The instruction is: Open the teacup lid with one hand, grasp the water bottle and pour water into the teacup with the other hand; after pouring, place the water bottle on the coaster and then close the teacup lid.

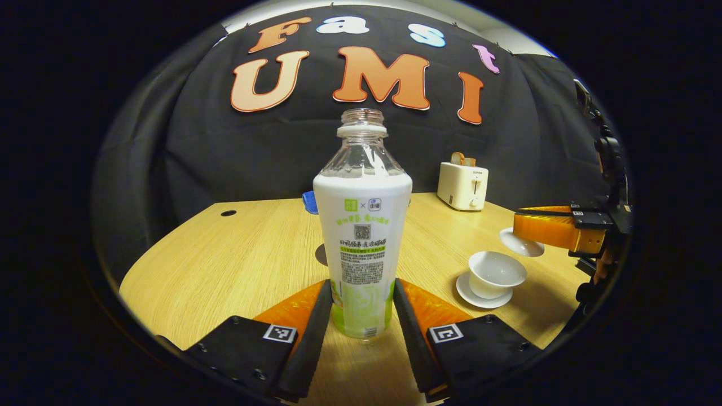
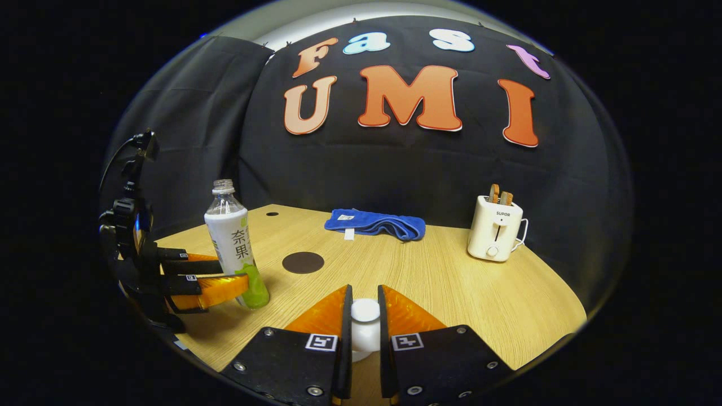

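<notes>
— That water bottle (image 1: 362, 225), where does it stand?

— Upright on the wooden table (image 1: 242, 254), cap off, between the fingers of the left gripper (image 1: 362, 316). They flank its lower part; whether they press yet I cannot tell. No water level shows above the label, so I'd guess it light and easy to tip.

— Thin plastic, then?

— Looks so: it will give under a hard squeeze, and the sleeve is smooth. I'd hold the straight body below the shoulder, firmly but not crushing.

— And the teacup?

— The teacup (image 1: 496, 273) sits open on its saucer (image 1: 468, 293), off to the side of the bottle. The right gripper (image 2: 365, 321) is closed on the knob of the teacup lid (image 1: 520, 243), holding it above and just beyond the cup. Porcelain, glossy, breakable, so a slip would cost.

— The coaster?

— The dark round coaster (image 2: 303, 262) lies beyond the bottle, apart from it. Farther back, a blue cloth (image 2: 375, 224) and a toaster (image 2: 494, 228).
</notes>
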Demonstrator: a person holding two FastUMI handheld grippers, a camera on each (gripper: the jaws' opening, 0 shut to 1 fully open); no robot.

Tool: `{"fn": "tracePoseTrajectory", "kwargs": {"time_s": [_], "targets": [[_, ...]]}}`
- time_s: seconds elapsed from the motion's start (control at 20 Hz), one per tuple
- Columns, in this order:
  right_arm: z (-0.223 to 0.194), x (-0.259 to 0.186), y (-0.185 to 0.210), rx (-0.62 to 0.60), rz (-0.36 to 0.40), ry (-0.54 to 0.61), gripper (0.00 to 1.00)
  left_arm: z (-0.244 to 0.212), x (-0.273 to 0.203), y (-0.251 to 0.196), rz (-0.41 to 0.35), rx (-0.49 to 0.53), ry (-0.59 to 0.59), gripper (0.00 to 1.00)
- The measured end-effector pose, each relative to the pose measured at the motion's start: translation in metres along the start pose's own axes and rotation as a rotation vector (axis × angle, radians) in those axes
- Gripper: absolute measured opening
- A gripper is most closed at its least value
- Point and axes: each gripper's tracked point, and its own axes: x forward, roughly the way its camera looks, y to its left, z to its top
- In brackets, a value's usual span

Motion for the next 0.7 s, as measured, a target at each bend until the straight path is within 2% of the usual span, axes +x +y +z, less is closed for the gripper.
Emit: {"fn": "tracePoseTrajectory", "kwargs": {"time_s": [0.05, 0.1, 0.15, 0.2, 0.25, 0.35, 0.45, 0.6, 0.65, 0.7], "targets": [[0.001, -0.001, -0.002, 0.003, -0.003, -0.001, 0.20, 0.001, 0.001, 0.000, 0.002, 0.005, -0.001, 0.65], [0.002, -0.002, -0.005, 0.007, -0.009, -0.005, 0.21, 0.001, 0.000, -0.001, -0.001, 0.018, 0.001, 0.65], [0.002, -0.002, -0.007, 0.011, -0.013, -0.007, 0.20, 0.001, 0.002, -0.001, -0.002, 0.028, 0.001, 0.61], [0.003, -0.004, -0.009, 0.014, -0.017, -0.011, 0.20, 0.002, 0.002, -0.001, -0.001, 0.040, 0.005, 0.64], [0.004, -0.005, -0.012, 0.016, -0.024, -0.015, 0.20, 0.003, 0.002, -0.001, 0.002, 0.055, 0.005, 0.62], [0.006, -0.006, -0.018, 0.019, -0.036, -0.021, 0.20, 0.008, 0.003, 0.002, 0.023, 0.100, -0.002, 0.64], [0.007, -0.009, -0.024, 0.023, -0.046, -0.023, 0.20, 0.015, 0.003, 0.008, 0.061, 0.186, -0.005, 0.63], [0.008, -0.011, -0.032, 0.038, -0.063, -0.032, 0.20, 0.021, 0.005, 0.014, 0.089, 0.299, 0.002, 0.66], [0.009, -0.013, -0.035, 0.042, -0.066, -0.034, 0.20, 0.021, 0.006, 0.016, 0.097, 0.332, 0.007, 0.62], [0.010, -0.014, -0.037, 0.044, -0.073, -0.038, 0.20, 0.021, 0.006, 0.017, 0.106, 0.375, 0.013, 0.64]]}}
